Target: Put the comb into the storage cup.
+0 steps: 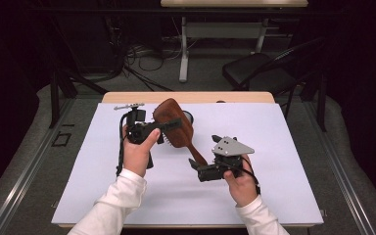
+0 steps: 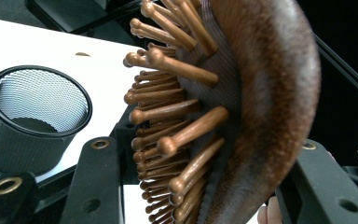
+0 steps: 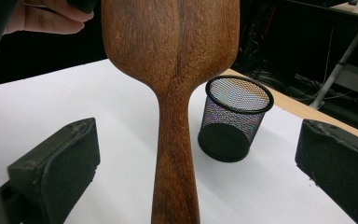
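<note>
Looking down from the high view, the left gripper [image 1: 169, 125] clamps the wooden hairbrush [image 1: 176, 123] head above the white mat [image 1: 274, 161], beside the right gripper [image 1: 196, 164]. Left gripper view: jaws pinch bristles [image 2: 177, 112] and back, near the mesh cup [image 2: 32, 116]. Right gripper view: jaws stand wide apart around the handle [image 3: 175, 154], untouched.

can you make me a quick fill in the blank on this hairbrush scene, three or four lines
1. The left gripper is shut on the head of the wooden ____.
2. The right gripper's jaws stand ____ on either side of the hairbrush's handle, not touching it.
3. The black cup standing on the white mat is made of ____.
4. That cup stands ____, its mouth facing up.

Missing words: hairbrush; open; mesh; upright
</note>
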A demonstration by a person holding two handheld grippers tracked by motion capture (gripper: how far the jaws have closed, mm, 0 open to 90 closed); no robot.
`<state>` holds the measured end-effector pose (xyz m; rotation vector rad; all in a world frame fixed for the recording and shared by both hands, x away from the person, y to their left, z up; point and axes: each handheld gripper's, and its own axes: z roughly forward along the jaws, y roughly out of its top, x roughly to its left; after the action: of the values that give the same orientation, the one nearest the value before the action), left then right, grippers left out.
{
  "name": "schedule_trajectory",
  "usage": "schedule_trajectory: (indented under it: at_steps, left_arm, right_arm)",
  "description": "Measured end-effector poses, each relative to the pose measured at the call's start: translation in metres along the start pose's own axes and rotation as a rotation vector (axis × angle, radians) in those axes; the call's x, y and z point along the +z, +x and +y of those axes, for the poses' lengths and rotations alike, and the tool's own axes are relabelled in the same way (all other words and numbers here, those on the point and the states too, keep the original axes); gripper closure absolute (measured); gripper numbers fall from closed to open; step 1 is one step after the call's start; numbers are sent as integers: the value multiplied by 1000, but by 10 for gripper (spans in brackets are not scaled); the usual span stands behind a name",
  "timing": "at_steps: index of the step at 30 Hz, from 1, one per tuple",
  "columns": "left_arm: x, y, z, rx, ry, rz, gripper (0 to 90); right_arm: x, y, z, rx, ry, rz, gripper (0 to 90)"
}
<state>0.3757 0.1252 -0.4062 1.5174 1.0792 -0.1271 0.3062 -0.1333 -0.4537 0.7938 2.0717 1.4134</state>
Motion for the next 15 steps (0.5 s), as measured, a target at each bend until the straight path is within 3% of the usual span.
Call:
schedule_trajectory:
  at_steps: [6,11,15]
  left_arm:
    - [1,0,0,4,-14,6,504]
    - [-1,-2,1,35,-39,34,500]
    - [-4,-1,5,30,-44,31,500]
  right_arm:
    - [-1,-1,0,1,-1,-5,0]
    - [-1,-2,0,0,-3,-10,0]
    - [-2,-3,0,3,-5,-15,0]
